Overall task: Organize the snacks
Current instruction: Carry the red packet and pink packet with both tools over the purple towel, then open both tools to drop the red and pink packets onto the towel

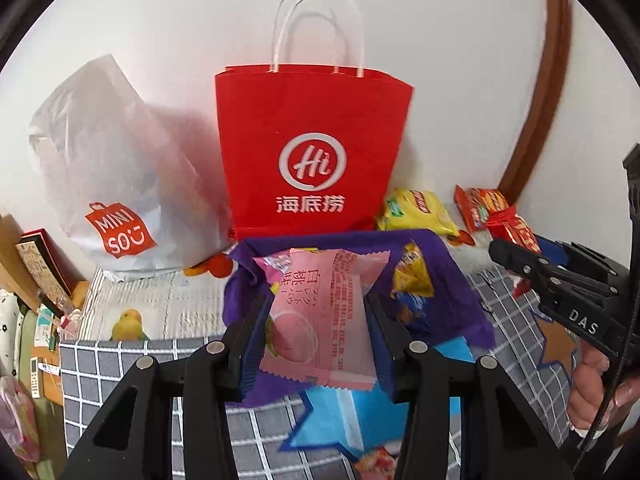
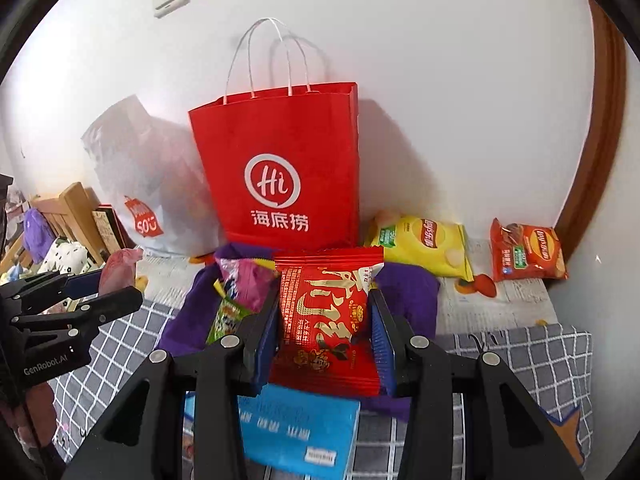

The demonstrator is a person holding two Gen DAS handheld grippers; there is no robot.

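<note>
My left gripper point(image 1: 318, 316) is shut on a pink peach-print snack packet point(image 1: 326, 320), lifted above a purple cloth bag point(image 1: 452, 264) with small snacks inside. My right gripper point(image 2: 324, 316) is shut on a red gold-lettered snack packet point(image 2: 326, 312), raised above the same purple bag point(image 2: 408, 296). A tall red paper bag point(image 1: 312, 152) with white handles stands upright against the wall behind, also in the right wrist view as the red paper bag point(image 2: 280, 168). Each gripper shows in the other's view: the right gripper point(image 1: 516, 256) at the right edge, the left gripper point(image 2: 116, 292) at the left.
A white plastic shopping bag point(image 1: 112, 168) leans on the wall left of the red bag. A yellow chip bag point(image 2: 424, 244) and an orange chip bag point(image 2: 528, 248) lie at the back right. A blue packet point(image 2: 296, 428) lies on the grey checked bedspread point(image 2: 520, 360). Clutter fills the left edge.
</note>
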